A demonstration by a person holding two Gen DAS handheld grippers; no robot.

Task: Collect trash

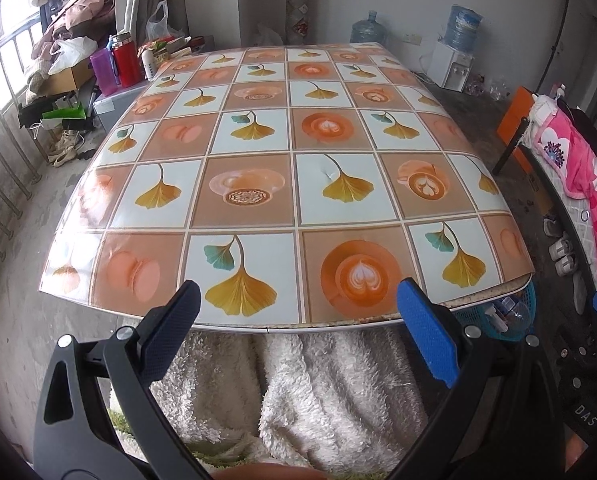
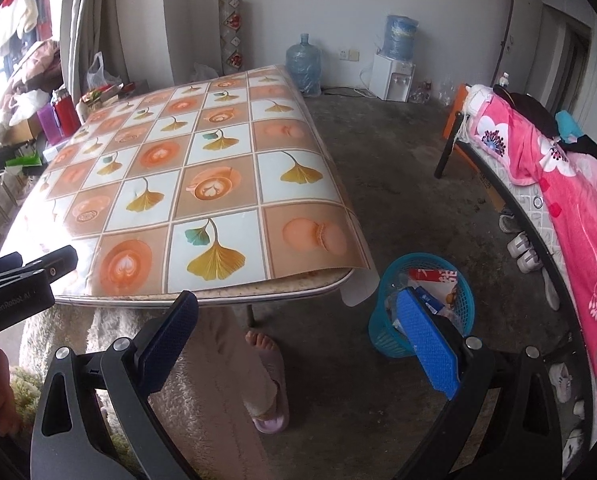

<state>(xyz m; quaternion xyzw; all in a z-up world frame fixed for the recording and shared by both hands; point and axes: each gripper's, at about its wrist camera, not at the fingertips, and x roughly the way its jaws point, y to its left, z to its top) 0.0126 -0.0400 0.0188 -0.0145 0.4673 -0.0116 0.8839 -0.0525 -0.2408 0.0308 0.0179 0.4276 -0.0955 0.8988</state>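
The left tongs [image 1: 298, 320] are wide apart and hold nothing. They hang over the near edge of the tabletop [image 1: 258, 184], which wears a shiny cloth with yellow leaves and coffee cups on it. No trash shows on that cloth. The right tongs [image 2: 298, 332] are wide apart too, with nothing between them.

The trash is in the blue basket [image 2: 464, 292] on the floor, just beside the near right corner of the tabletop. Inside it are a red and white wrapper [image 2: 434, 276] and some clear plastic bits. The job looks nearly done — or maybe done.

What could go wrong? The basket is light and full of holes, so a bump from the right tongs could tip it and spill the trash back out. The cloth hangs loose at that corner, and a finger of the tongs could catch it and drag it. A bare foot in a pink slipper [image 2: 272, 408] sits close under the right tongs — easy to knock.

Writing: the other gripper's body reads "GenRobot.AI", I think, in the right view, and "DAS" shows on black plastic in the left view. The wrapper has red marks, too small to read.
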